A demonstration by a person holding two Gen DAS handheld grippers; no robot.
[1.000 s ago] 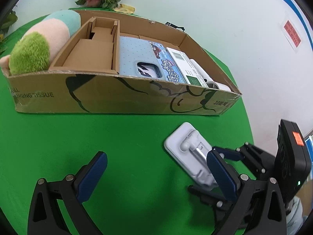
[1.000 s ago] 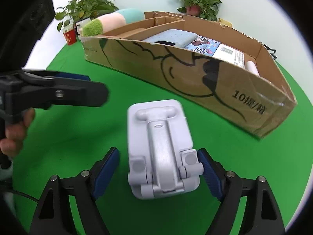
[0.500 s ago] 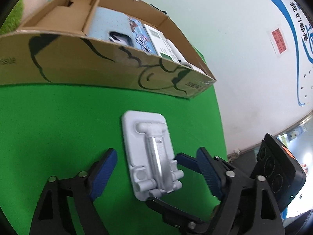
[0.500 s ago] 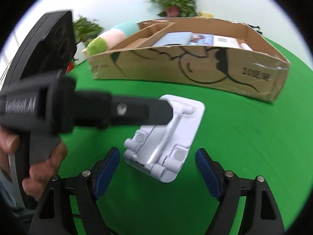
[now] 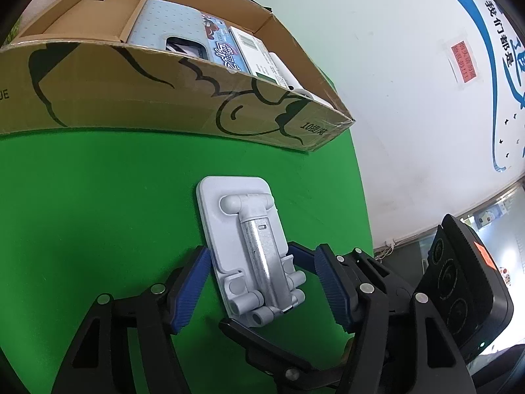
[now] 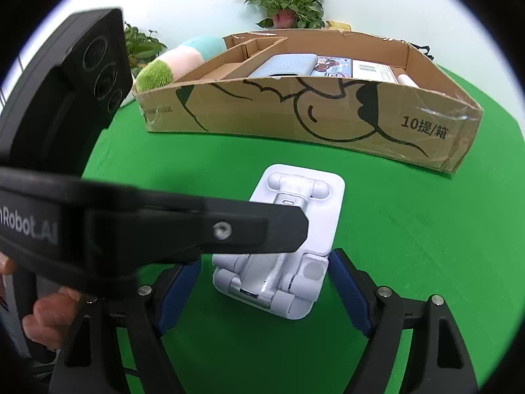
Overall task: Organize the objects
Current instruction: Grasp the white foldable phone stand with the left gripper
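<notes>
A white folding phone stand (image 5: 249, 246) lies flat on the green table; it also shows in the right wrist view (image 6: 295, 239). My left gripper (image 5: 262, 285) is open with its blue pads on either side of the stand's hinge end, the left pad close to its edge. My right gripper (image 6: 262, 292) is open and straddles the same end from the other side. The left gripper's black finger (image 6: 197, 226) crosses the right wrist view and hides part of the stand. The cardboard box (image 5: 164, 98) stands behind the stand, also in the right wrist view (image 6: 328, 115).
The box holds a cardboard insert (image 5: 85, 19), a light blue phone case (image 5: 170, 32), printed packets (image 5: 226, 52) and a white roll (image 5: 295, 82). A plush toy (image 6: 170, 62) lies by the box's left end. Potted plants (image 6: 288, 3) stand by the wall. The table edge is to the right.
My left gripper has swung right and come down around the stand's near end, where my right gripper was. Both sets of fingers have come closer to the stand and narrowed a little.
</notes>
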